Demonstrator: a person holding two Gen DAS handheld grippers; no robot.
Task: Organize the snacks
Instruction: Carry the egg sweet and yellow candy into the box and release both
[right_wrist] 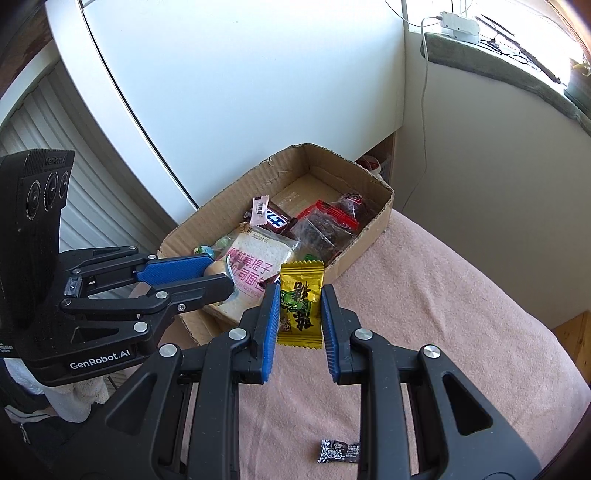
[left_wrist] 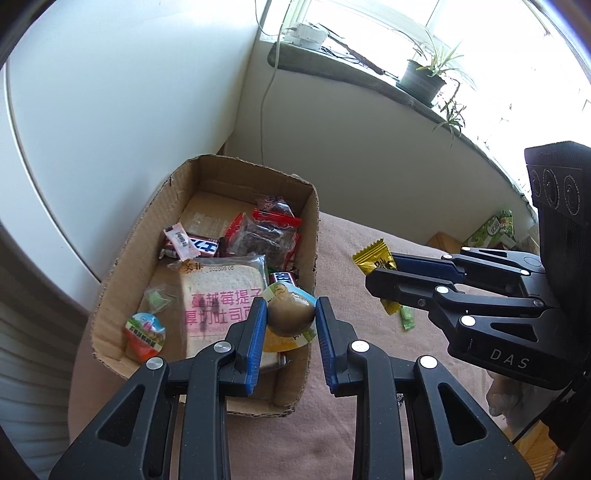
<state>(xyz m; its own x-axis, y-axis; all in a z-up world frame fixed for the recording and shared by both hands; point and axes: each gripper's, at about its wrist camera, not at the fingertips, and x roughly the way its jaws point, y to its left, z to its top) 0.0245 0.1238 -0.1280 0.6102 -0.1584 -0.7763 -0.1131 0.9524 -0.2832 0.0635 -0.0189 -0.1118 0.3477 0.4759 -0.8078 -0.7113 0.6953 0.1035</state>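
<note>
Over the box, left claw grips a packed egg.

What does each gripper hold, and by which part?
Left gripper clamps the brown egg pack across its bulge. Right gripper pinches the yellow candy packet by its side edges.

daylight — blown-out window | sharp centre | fisheye-bent, dark corners
</note>
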